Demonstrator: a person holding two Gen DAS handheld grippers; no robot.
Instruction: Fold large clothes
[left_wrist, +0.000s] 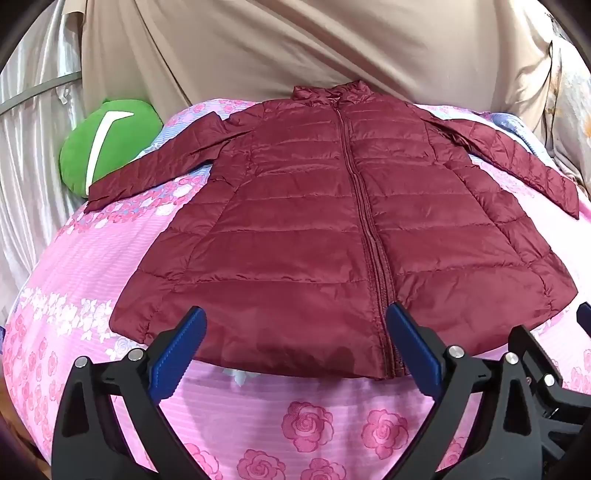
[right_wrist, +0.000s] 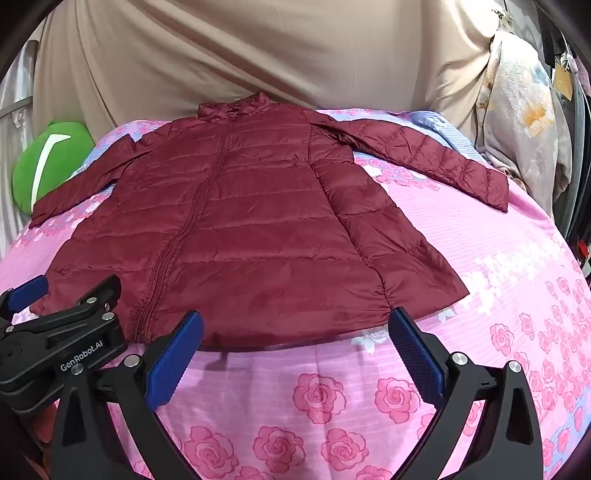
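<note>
Dark red quilted jacket (left_wrist: 332, 229) spread face-up and zipped on the bed (left_wrist: 332, 413), collar at the far end, both sleeves flung out sideways, hem nearest. Left hand-held gripper (left_wrist: 295, 343) and right hand-held gripper (right_wrist: 295, 343) both wide open and empty, poised just short of the hem. Probably light, puffy and slippery, so best pinched deep at a sleeve cuff or hem corner.

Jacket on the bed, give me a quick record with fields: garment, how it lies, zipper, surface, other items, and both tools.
garment: maroon quilted jacket
how it lies: flat, front up, sleeves spread out, unfolded
zipper: zipper closed
surface: pink floral bedsheet
other items: green cushion by one sleeve end
left tool: left tool open, over the hem, holding nothing
right tool: right tool open, near the hem, holding nothing
</note>
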